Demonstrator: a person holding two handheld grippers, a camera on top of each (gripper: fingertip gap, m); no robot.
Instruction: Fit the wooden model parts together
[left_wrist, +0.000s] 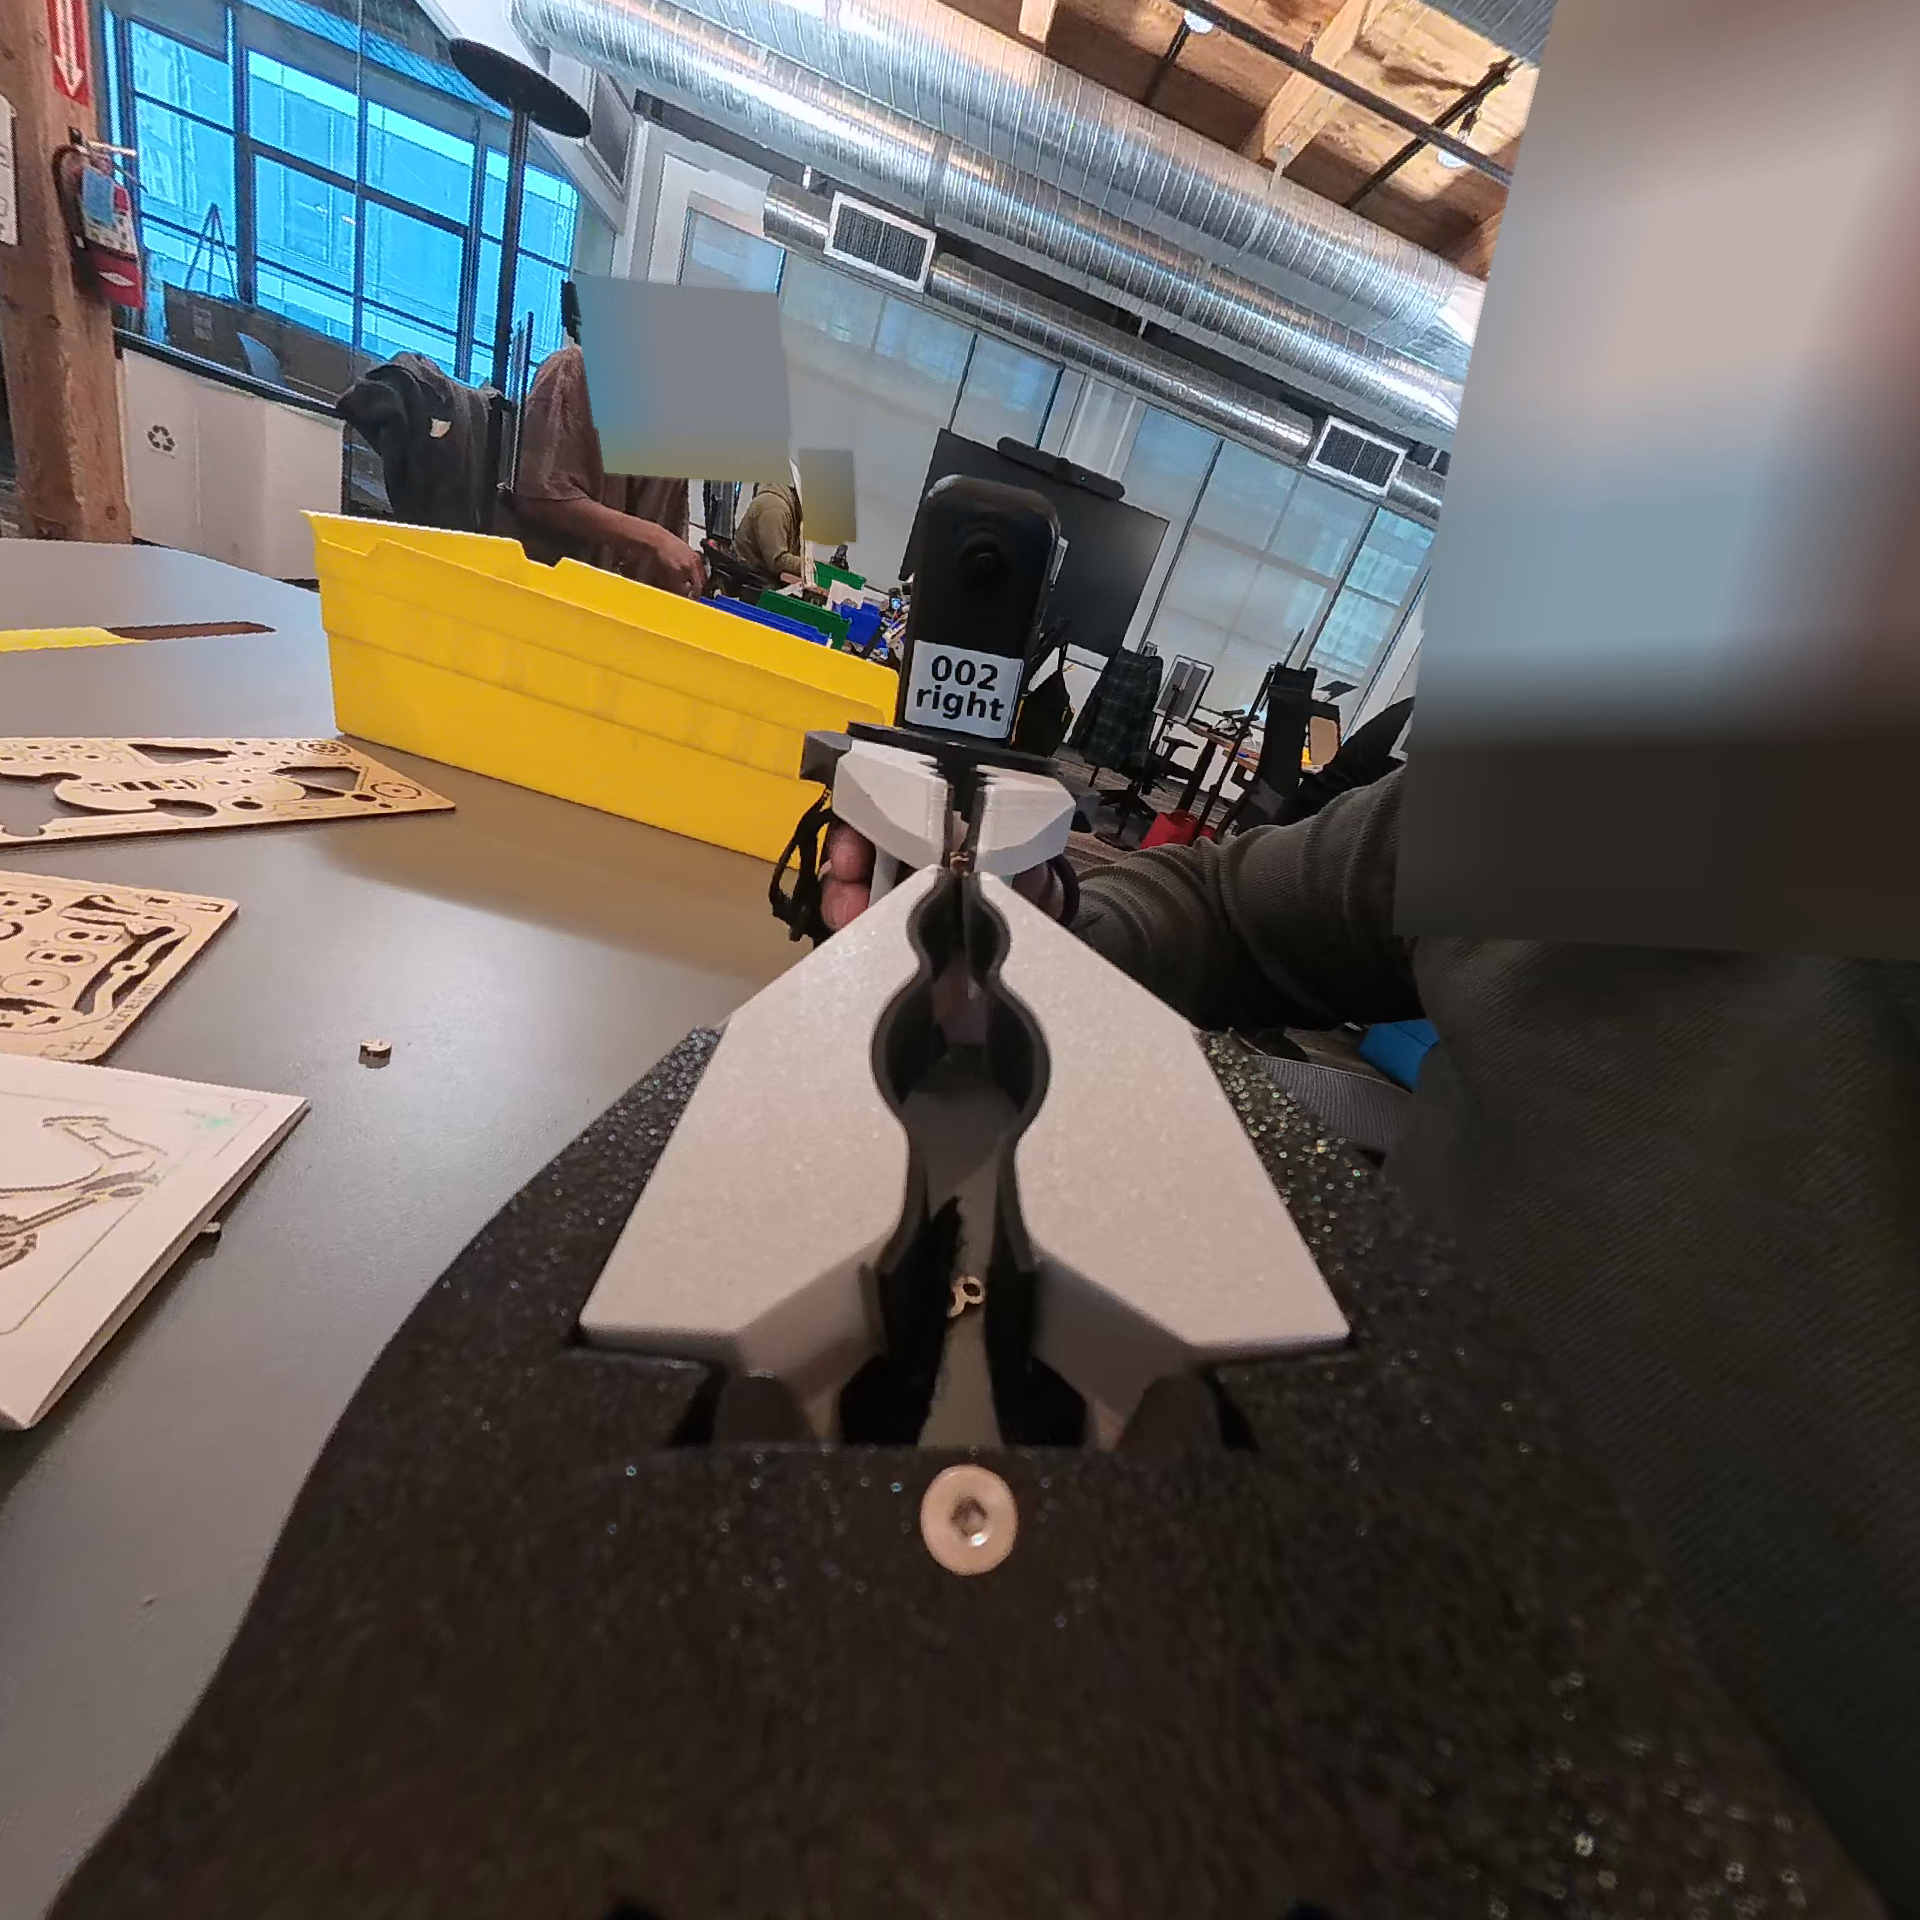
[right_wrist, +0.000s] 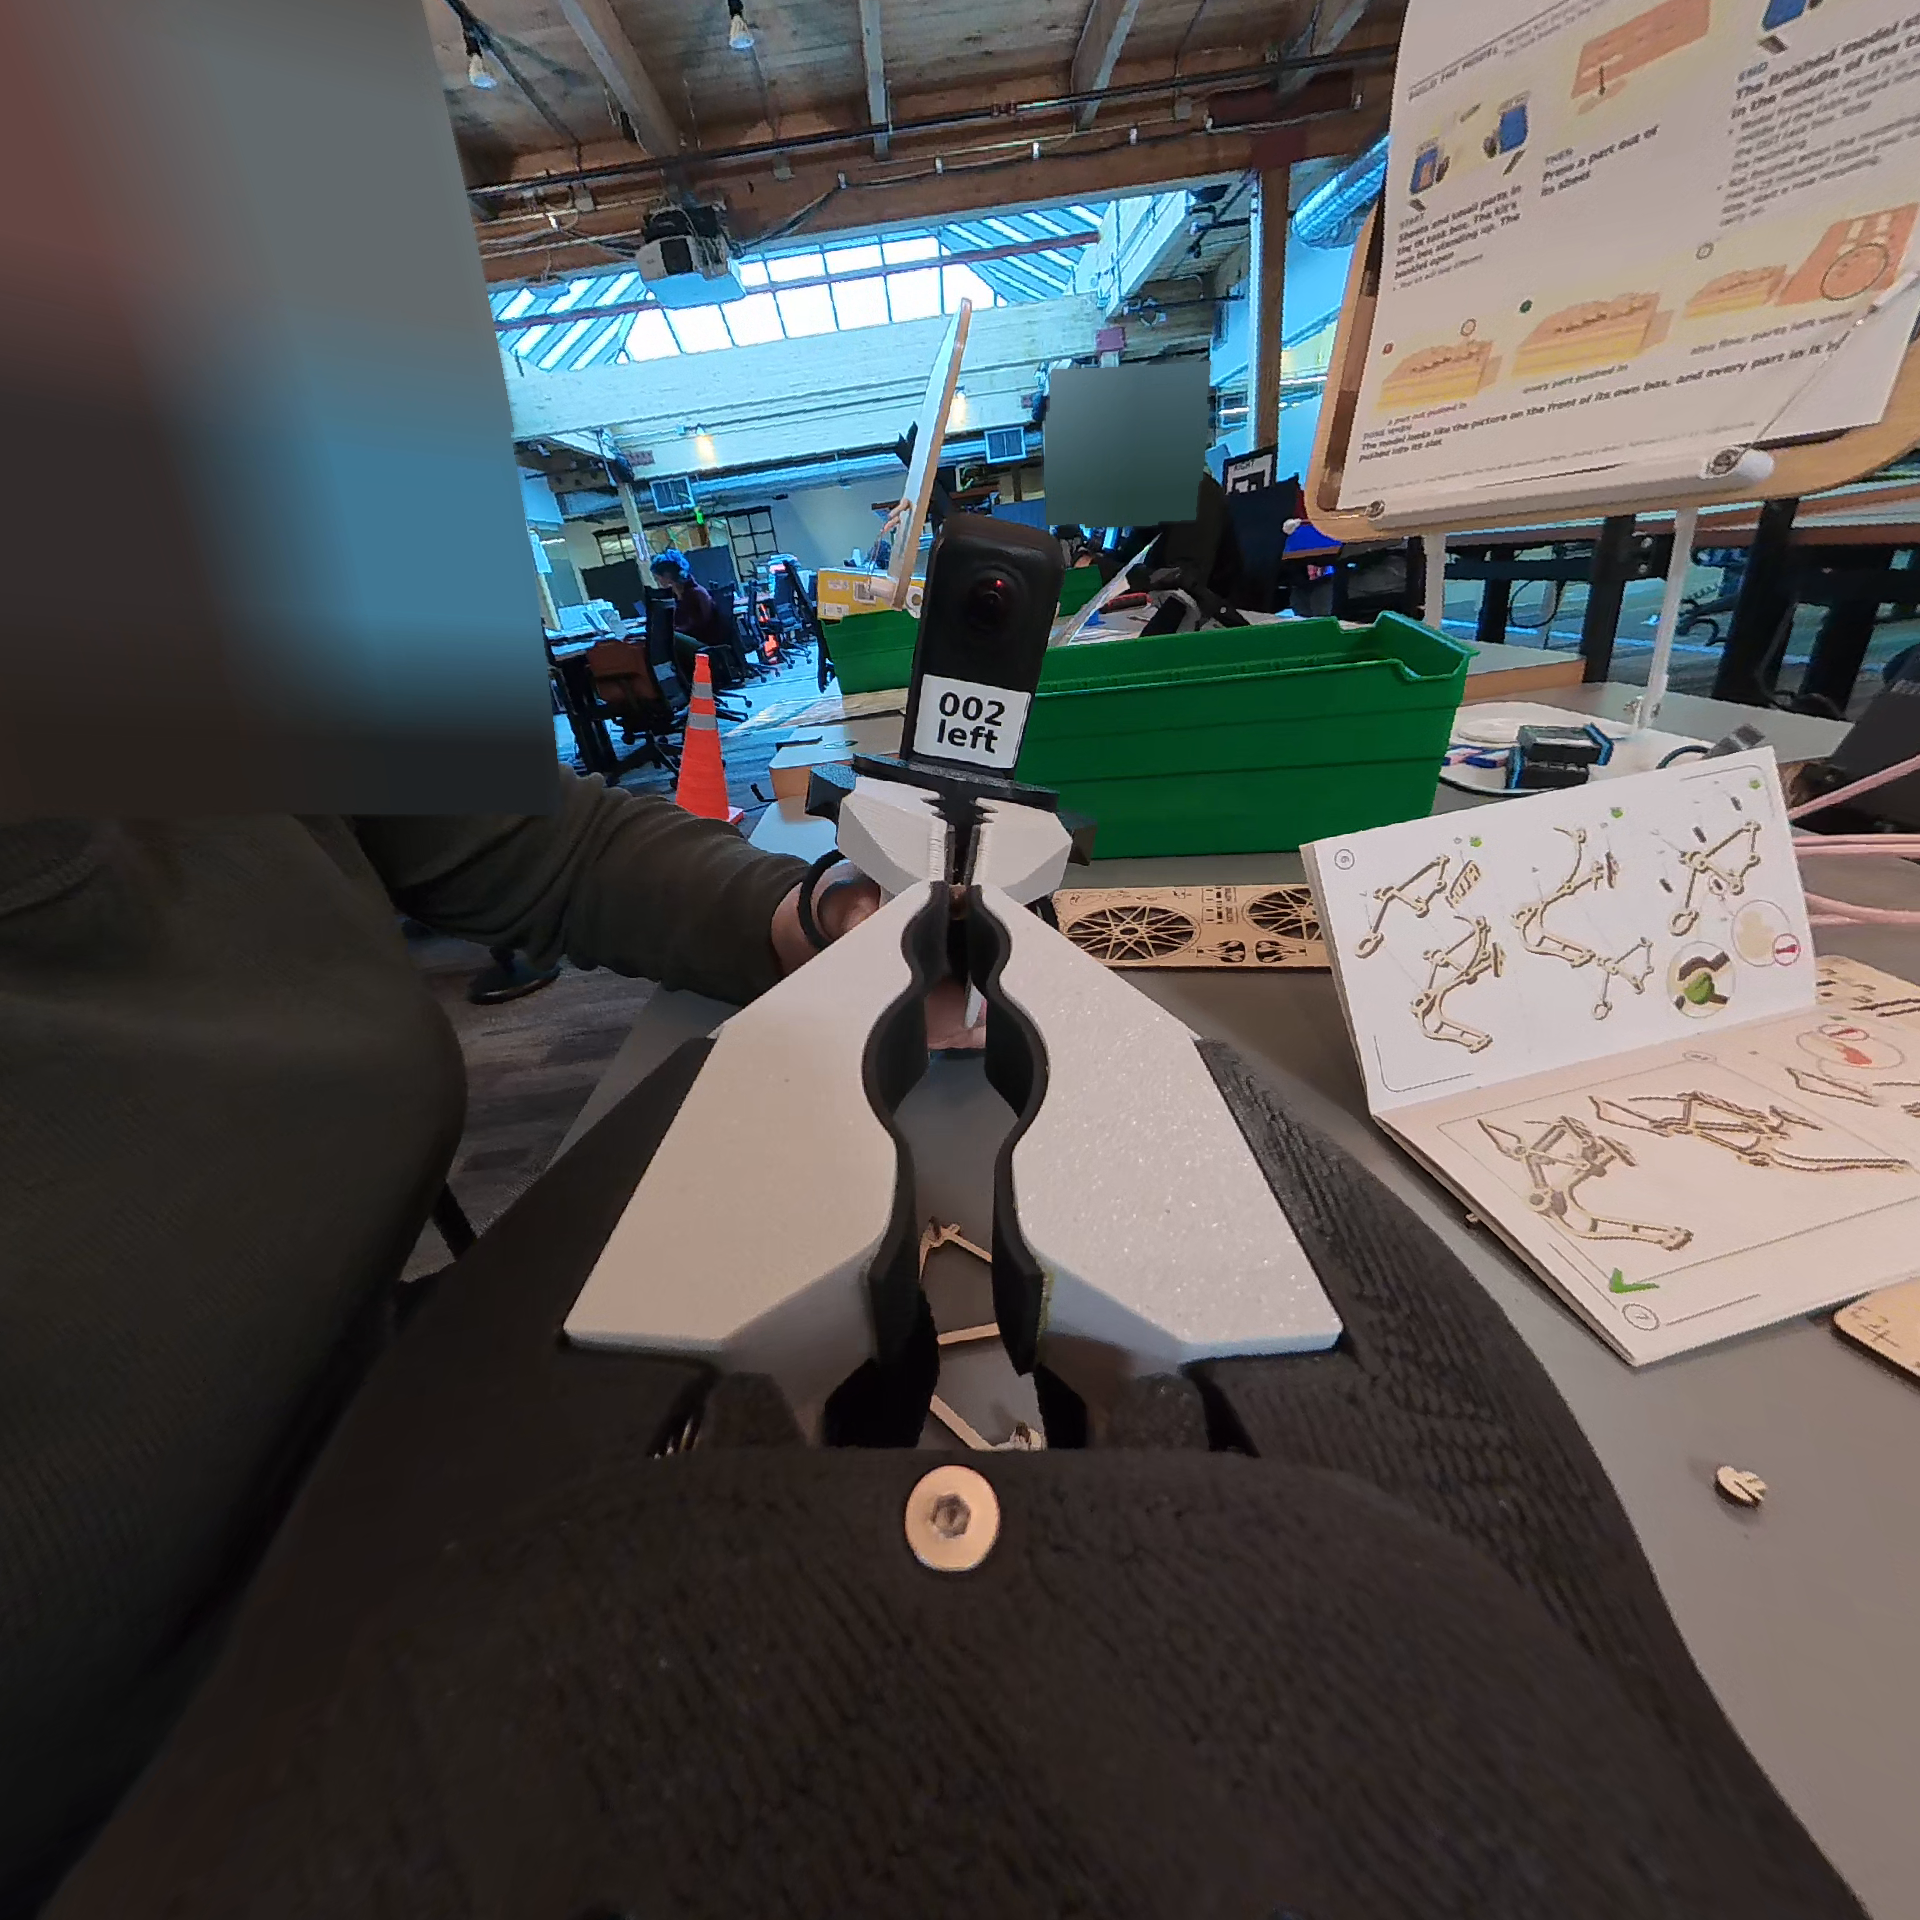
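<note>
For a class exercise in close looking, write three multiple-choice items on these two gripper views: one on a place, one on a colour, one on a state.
1. Where does the open instruction booklet lie?
A in the bin
B on the table
C on the floor

2. What colour is the bin in the left wrist view?
A yellow
B red
C white

3. How do the left gripper's fingers stand?
A spread wide
B closed together
C removed

Key: B, it rests on the table; A, its walls are yellow; B, the tips meet.
</note>
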